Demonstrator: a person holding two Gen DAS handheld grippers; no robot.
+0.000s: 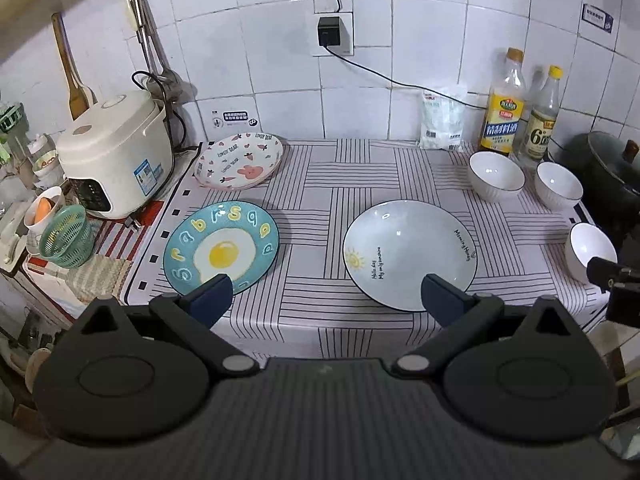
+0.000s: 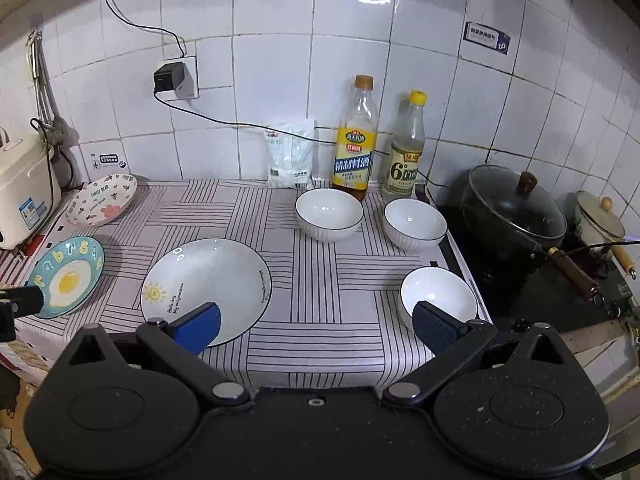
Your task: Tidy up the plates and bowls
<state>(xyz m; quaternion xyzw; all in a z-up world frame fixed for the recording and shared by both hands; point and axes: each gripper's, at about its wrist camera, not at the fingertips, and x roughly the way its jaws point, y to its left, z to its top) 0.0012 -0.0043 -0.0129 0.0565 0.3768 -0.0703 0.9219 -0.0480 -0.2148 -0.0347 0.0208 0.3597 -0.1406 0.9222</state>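
From the left wrist view, the left tongs (image 1: 325,300) are hovering spread wide and empty over the near edge of the striped-cloth table (image 1: 320,184), with three plates lying apart ahead of them: a teal round ceramic plate with a fried-egg picture (image 1: 221,253) to the near left, a pale oval ceramic plate with pink rabbit and carrot prints (image 1: 239,160) behind it beside the white rice cooker (image 1: 116,152), and a wide white ceramic plate with a small sun drawing and a dark rim (image 1: 410,254) in the middle. All are looking glazed, stiff, fairly heavy, slick and breakable, so each is probably best pinched at the raised near rim, one finger over and one under, and lifted level. From the right wrist view, the right tongs (image 2: 316,328) are likewise hanging wide open, holding nothing, between the sun plate and the nearest white ribbed ceramic bowl with a thin dark rim (image 2: 439,295). Two matching bowls, one (image 2: 329,213) and another (image 2: 415,223), are standing upright further back, just in front of two clear bottles (image 2: 378,152). The bowls are looking lighter but just as fragile; gripping across the wall at the rim seems the safest hold for nesting them.
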